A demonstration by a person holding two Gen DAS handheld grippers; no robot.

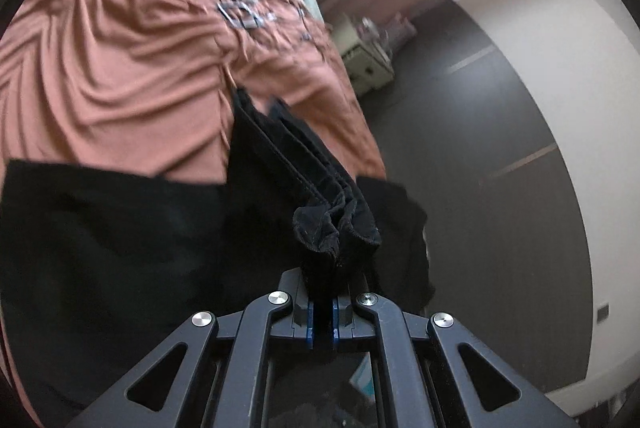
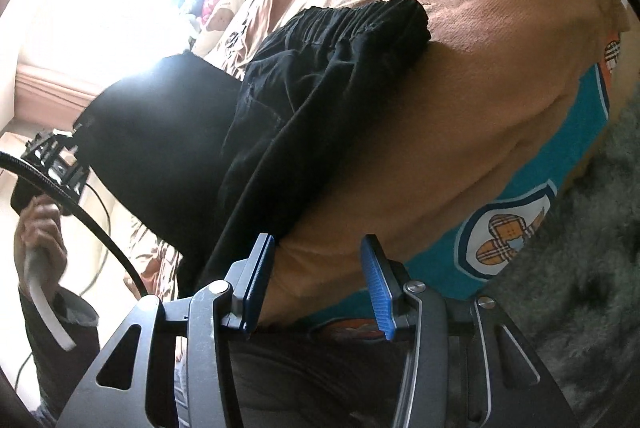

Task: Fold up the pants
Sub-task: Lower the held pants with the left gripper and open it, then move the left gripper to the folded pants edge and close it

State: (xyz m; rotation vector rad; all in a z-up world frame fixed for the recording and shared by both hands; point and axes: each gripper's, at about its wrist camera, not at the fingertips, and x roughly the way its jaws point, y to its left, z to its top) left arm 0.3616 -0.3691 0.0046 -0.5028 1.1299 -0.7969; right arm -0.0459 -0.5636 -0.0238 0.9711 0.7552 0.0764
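The left gripper (image 1: 324, 292) is clenched on the bunched leg hems (image 1: 336, 228) of the black pants (image 1: 120, 248); the stacked cuffs stand up out of the closed jaws. The right gripper (image 2: 318, 286) is released, its blue pads (image 2: 378, 292) standing apart with nothing between them, poised over the orange bedspread (image 2: 460, 108) just beside the lower edge of the pants.

The pants lie on the bed: in the right wrist view the elastic waistband (image 2: 352, 16) rests on the orange bedspread, and the leg section rises toward the left gripper, which a hand (image 2: 38, 232) holds up at the far left.

The step in hand appears to be carrying the hems over to the waistband for a lengthwise fold. To do it well:

1. Keep the hems clamped and level, so that all layers travel together.
2. Lower the hems onto the waistband with the edges aligned, not short of it.
3. Use the free right gripper to pin the fold line or smooth the fabric before release.
4. Release only once the cloth rests flat; a hem dropped early is likely to slide off the bed edge.
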